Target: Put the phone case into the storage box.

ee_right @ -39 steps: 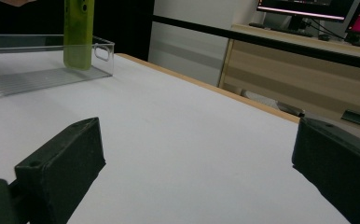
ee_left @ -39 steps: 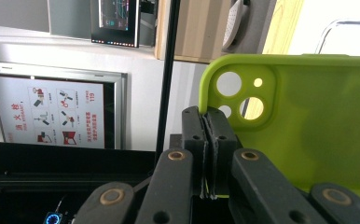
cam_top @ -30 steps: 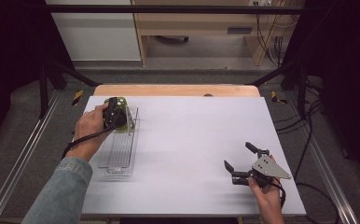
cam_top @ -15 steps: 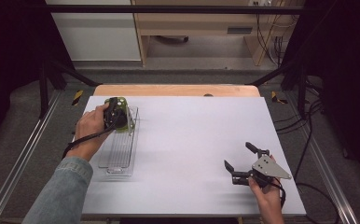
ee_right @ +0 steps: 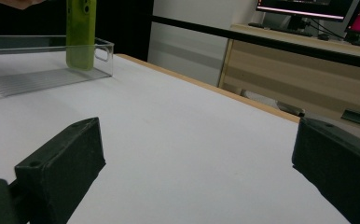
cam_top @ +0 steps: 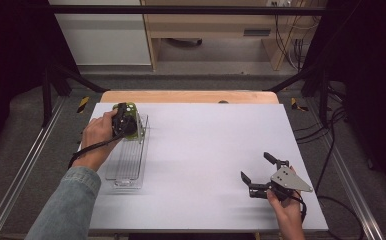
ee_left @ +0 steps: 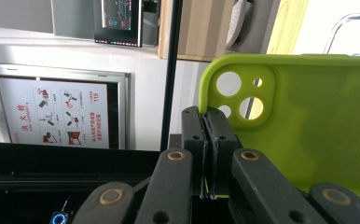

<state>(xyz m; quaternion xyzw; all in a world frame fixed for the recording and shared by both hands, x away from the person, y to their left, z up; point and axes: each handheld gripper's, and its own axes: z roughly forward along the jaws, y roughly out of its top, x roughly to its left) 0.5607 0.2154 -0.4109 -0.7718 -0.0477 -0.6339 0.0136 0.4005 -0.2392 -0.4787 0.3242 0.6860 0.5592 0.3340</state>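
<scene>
Pinching a green phone case [ee_left: 308, 121], the left claw [cam_top: 122, 120] overhangs the white table [cam_top: 206, 150]; right claw [cam_top: 261, 170] gapes.

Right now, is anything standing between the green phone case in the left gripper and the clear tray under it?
Nothing visible does. The left gripper is shut on an edge of the green phone case and holds it upright at the far end of the clear tray. The ribbed tray floor shows bare. The right gripper rests open, far off.

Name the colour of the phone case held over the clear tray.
Lime green phone case, clearest in the left gripper view.
</scene>
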